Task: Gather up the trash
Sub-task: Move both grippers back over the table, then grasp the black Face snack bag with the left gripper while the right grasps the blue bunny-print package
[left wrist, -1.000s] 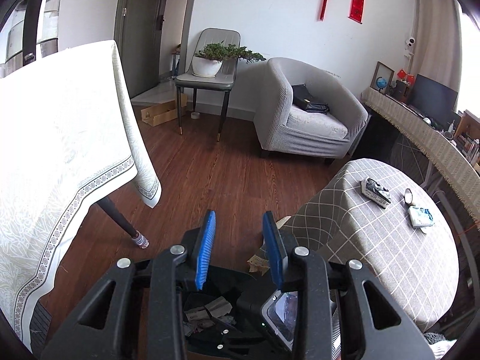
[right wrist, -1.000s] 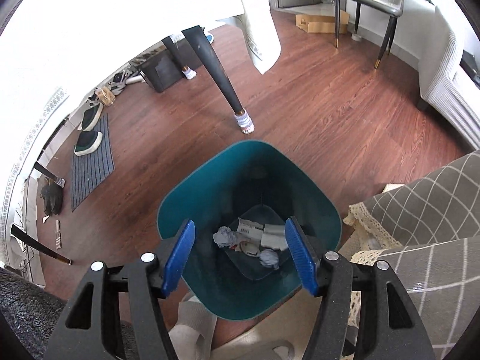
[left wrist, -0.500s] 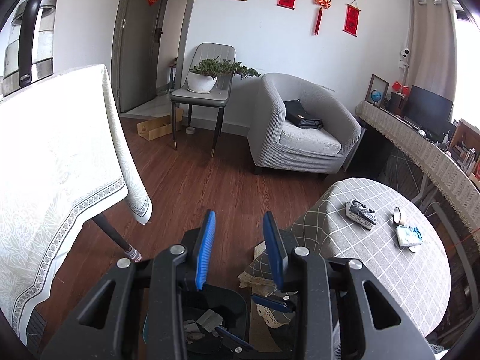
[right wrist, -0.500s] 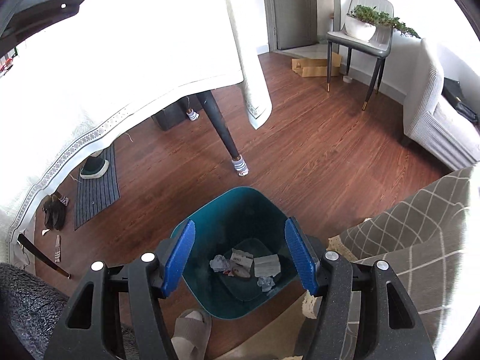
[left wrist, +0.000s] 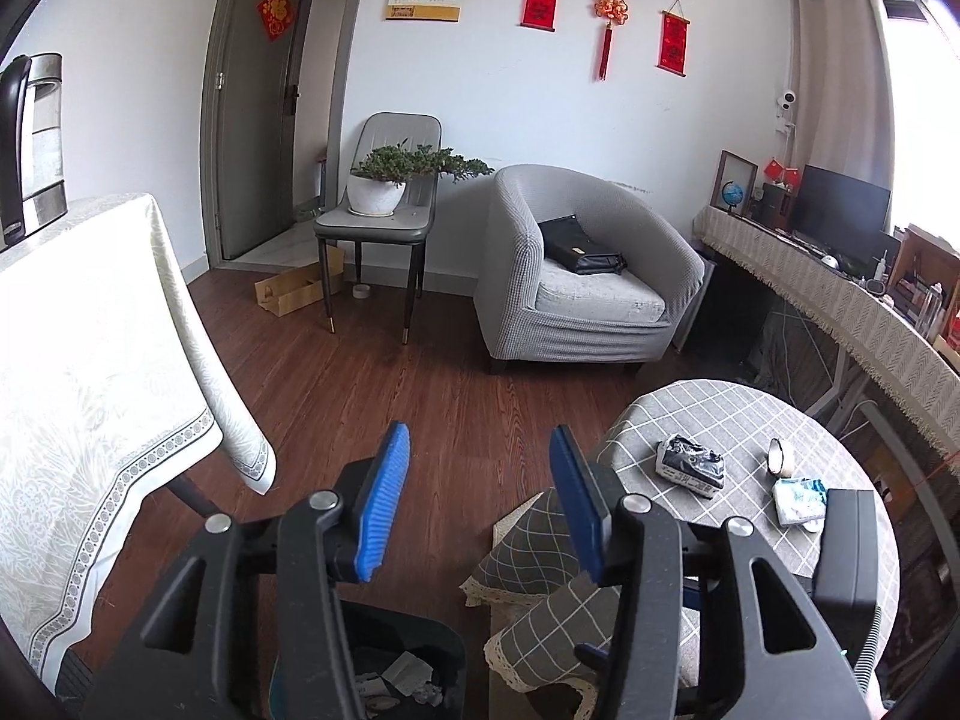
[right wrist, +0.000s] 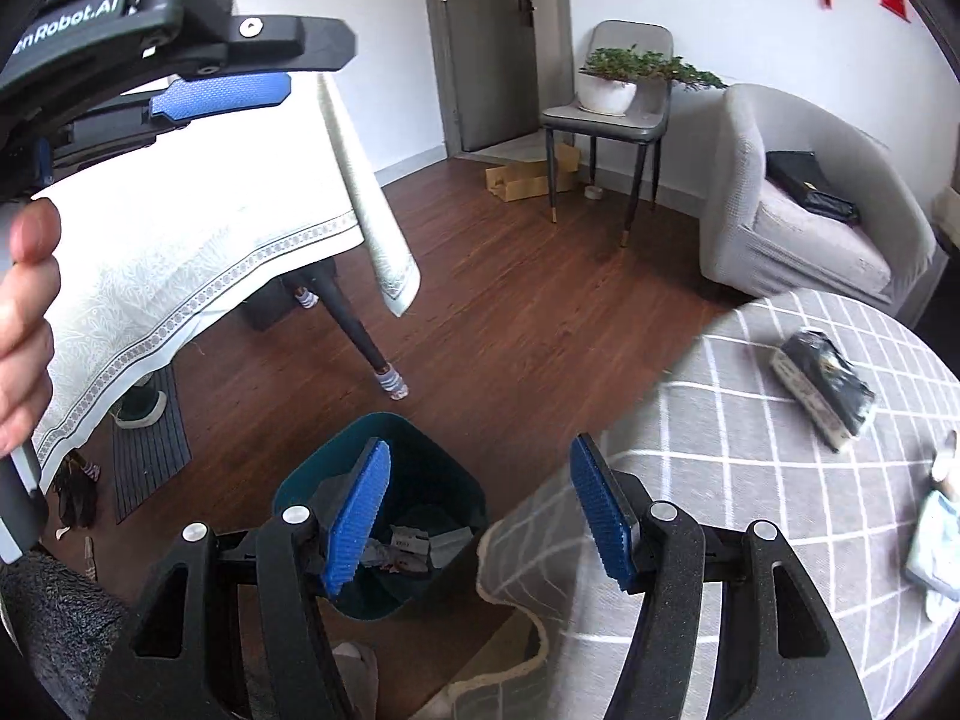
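A teal trash bin (right wrist: 456,480) stands on the wood floor beside the round table, with several crumpled papers (right wrist: 414,543) inside. It also shows in the left wrist view (left wrist: 444,648). A dark crumpled wrapper (left wrist: 690,461) lies on the grey checked table (left wrist: 750,414); it also shows in the right wrist view (right wrist: 825,384). A bluish packet (left wrist: 798,495) and a small round item (left wrist: 779,456) lie near it. My left gripper (left wrist: 480,498) is open and empty, raised above the bin. My right gripper (right wrist: 480,516) is open and empty, over the bin's edge and the table (right wrist: 750,480).
A large table with a cream cloth (left wrist: 90,360) stands at the left, its dark leg (right wrist: 354,324) near the bin. A grey armchair (left wrist: 576,276), a chair with a potted plant (left wrist: 378,204) and a long side desk (left wrist: 840,294) stand farther off. Open wood floor (left wrist: 372,396) lies between.
Both grippers have risen away from the bin and tilted up toward the room. The left jaws have opened wider. The round table's top has come into the right wrist view.
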